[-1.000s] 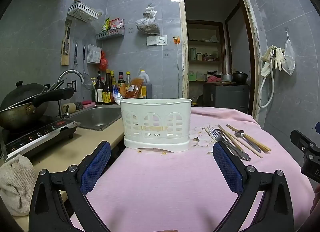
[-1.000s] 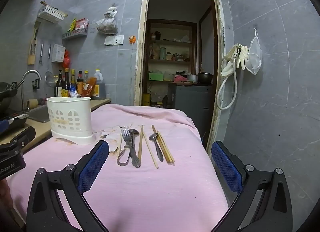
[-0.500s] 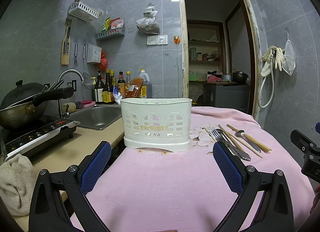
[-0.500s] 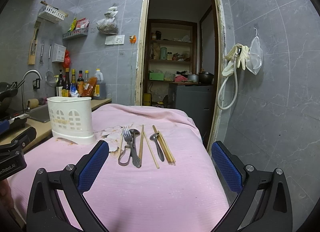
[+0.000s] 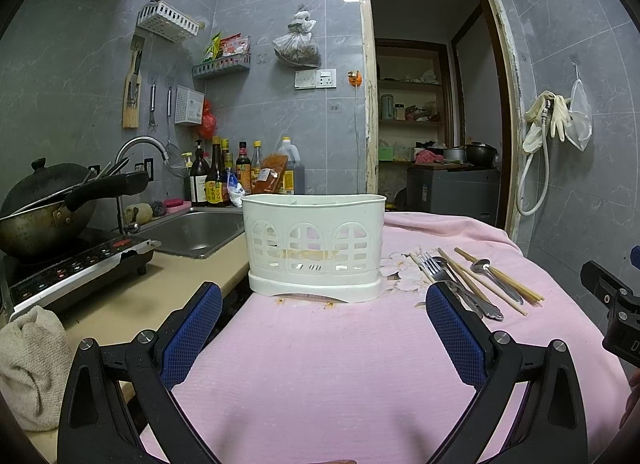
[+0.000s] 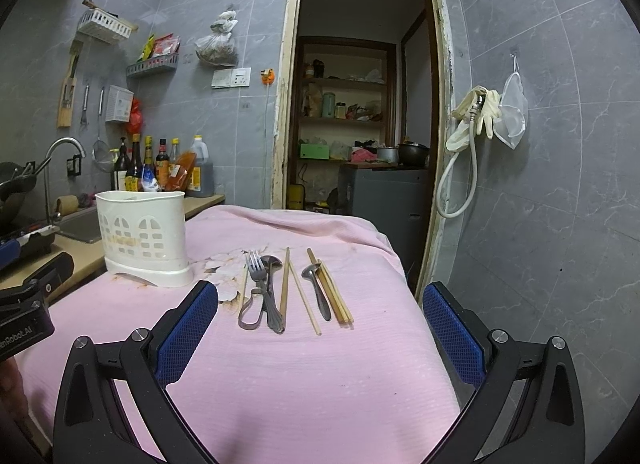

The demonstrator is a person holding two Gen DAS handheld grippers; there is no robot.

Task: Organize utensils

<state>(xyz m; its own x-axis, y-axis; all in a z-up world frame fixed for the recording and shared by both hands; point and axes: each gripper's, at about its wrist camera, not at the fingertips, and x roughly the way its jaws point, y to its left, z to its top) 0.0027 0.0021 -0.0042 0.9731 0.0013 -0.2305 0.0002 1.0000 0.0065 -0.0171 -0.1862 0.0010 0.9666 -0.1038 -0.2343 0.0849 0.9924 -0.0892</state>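
Since a second ago little has moved. The right gripper (image 6: 320, 316) and left gripper (image 5: 324, 320) gape wide, empty, above the pink cloth (image 6: 304, 376). At twelve o'clock lie the utensils (image 6: 280, 296); the white holder (image 6: 144, 236) stands at ten.

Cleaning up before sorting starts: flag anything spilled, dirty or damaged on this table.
Brownish stains mark the pink cloth at the base of the white caddy, and a yellowed tape strip crosses its front. The utensils lie loosely, some overlapping. No damage shows.

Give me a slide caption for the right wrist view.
Open right gripper faces fork, spoons and chopsticks beside white caddy.
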